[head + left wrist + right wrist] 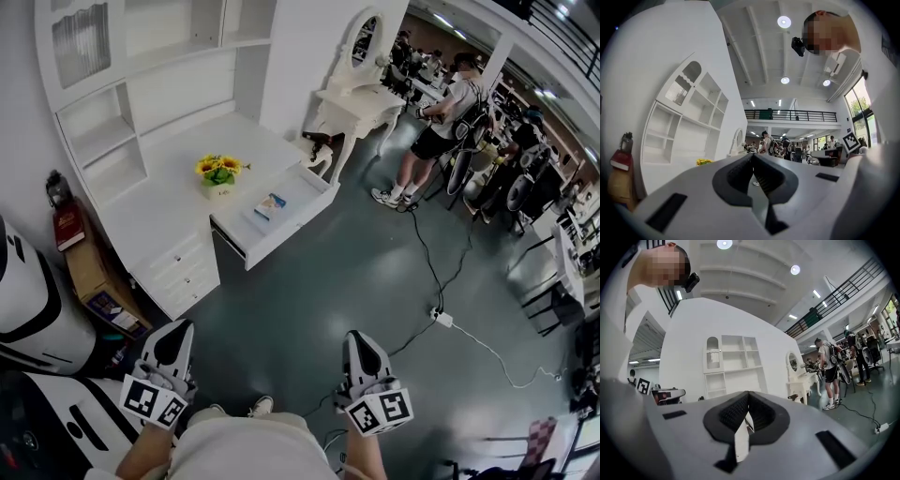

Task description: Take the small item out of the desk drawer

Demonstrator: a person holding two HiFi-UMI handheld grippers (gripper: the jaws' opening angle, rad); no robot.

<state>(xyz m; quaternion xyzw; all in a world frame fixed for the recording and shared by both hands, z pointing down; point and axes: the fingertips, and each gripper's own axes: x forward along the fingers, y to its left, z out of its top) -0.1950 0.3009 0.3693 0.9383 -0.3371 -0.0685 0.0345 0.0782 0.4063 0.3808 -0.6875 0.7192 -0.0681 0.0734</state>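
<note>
The small item (pixel 270 206) in the open drawer (pixel 292 228) reads only as a flat blue-and-white shape, too small to identify. The shelf unit (pixel 178 84) above the table (pixel 169 192) runs out of the head view's top edge, a white machine (pixel 47 342) out of its left edge, the person's forearms (pixel 142 455) out of the bottom. The left gripper (pixel 752 157) and right gripper (pixel 747 394) each block the drawer from their own views.

A small flat blue-and-white item (pixel 270 205), perhaps a card pack, lies flat near the middle of the pulled-open white desk drawer (pixel 305 190).
</note>
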